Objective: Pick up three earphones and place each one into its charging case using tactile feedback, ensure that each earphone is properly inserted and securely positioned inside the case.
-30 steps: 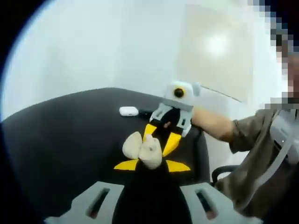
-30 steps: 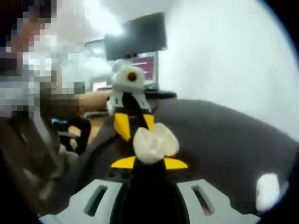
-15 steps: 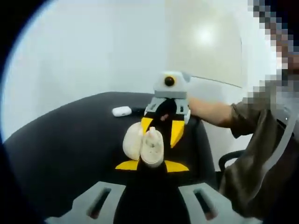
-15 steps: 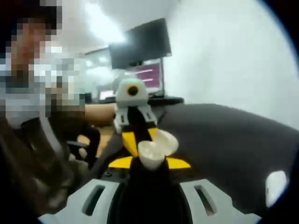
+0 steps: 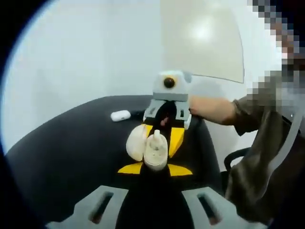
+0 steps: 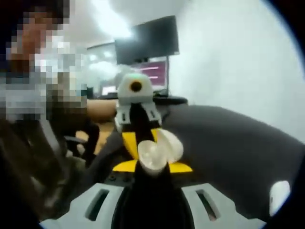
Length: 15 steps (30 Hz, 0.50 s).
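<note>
Meeting above the black table [image 5: 62,143], the left gripper [image 5: 155,167] clamps an open charging case [image 5: 145,145] while the right gripper [image 6: 152,167] presses an earphone [image 6: 148,157] into it; another case [image 5: 120,115] lies near the far edge, open tabletop between

Charging case [image 5: 120,115] on table [image 5: 66,148], behind grippers.

Nothing legible from where I sit, monitor [image 6: 153,74] glowing with pink lines too blurred to read, no labels, brands or numbers I can make out
</note>
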Each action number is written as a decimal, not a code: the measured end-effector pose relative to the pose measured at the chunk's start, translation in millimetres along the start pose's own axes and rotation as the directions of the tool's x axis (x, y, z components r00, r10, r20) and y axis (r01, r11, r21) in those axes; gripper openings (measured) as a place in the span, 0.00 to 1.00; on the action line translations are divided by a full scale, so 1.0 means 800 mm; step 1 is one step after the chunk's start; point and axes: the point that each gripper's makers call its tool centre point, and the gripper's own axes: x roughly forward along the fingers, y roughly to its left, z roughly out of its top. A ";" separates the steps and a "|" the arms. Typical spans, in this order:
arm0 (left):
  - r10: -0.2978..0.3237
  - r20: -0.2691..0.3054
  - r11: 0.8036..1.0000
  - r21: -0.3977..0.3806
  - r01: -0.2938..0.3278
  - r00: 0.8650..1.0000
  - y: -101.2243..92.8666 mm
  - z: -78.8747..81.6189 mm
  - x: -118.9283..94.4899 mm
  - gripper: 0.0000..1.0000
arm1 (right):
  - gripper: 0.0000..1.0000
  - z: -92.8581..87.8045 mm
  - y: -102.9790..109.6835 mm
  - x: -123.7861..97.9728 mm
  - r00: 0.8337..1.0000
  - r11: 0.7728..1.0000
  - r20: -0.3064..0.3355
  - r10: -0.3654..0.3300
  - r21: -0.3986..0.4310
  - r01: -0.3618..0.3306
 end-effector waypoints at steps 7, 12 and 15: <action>0.139 -0.054 0.977 0.172 -0.128 0.989 0.022 0.010 -0.053 0.15 | 0.22 -0.003 -0.002 -0.003 1.000 0.999 -0.010 -0.002 0.039 0.003; 0.282 -0.183 0.924 0.316 -0.215 0.942 0.049 -0.002 -0.117 0.13 | 0.22 -0.004 -0.002 -0.002 1.000 1.000 -0.014 -0.007 0.027 0.007; 0.297 -0.286 0.914 0.360 -0.185 0.911 0.049 -0.022 -0.130 0.11 | 0.22 -0.006 -0.003 -0.002 1.000 1.000 -0.023 -0.013 0.022 0.014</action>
